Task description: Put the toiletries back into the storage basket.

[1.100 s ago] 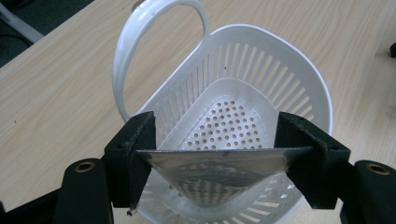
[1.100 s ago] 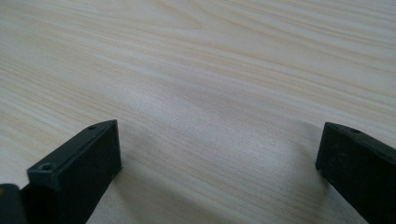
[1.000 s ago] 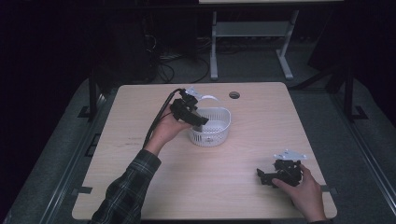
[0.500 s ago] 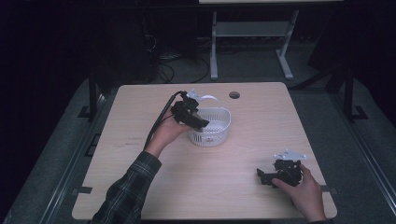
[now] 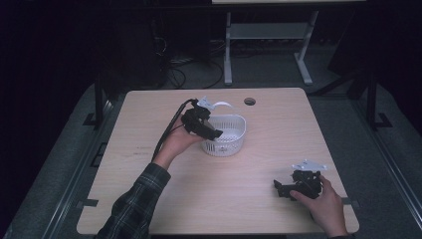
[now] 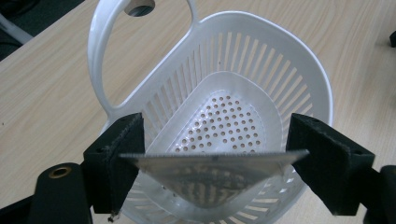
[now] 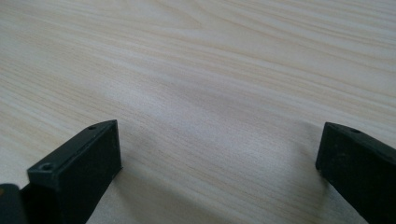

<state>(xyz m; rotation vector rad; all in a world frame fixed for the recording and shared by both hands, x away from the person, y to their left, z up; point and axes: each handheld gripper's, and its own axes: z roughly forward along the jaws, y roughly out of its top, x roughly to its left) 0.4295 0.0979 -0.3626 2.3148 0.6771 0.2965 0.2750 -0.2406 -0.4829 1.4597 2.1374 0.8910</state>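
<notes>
A white slotted plastic basket [image 5: 234,142] with a loop handle stands on the wooden table [image 5: 149,149], a little behind its middle. My left gripper [image 5: 214,133] hangs over the basket's left rim [image 6: 299,56], pointing down into it. A clear three-cornered packet [image 6: 210,182] with a saw-toothed top edge spans the gap from jaw to jaw, so my left gripper [image 6: 215,158] is shut on it. The basket's perforated floor shows through the packet. My right gripper [image 5: 281,188] rests low on the table at the front right. My right gripper [image 7: 219,154] is open, with bare wood between its jaws.
A round cable hole [image 5: 250,101] sits in the table near the back edge. The left gripper's cable [image 5: 166,132] trails to the left over the table. A metal stand [image 5: 229,45] and a dark floor lie beyond the table.
The left gripper has shifted very slightly over the basket's rim. The right hand and its gripper have stayed in place.
</notes>
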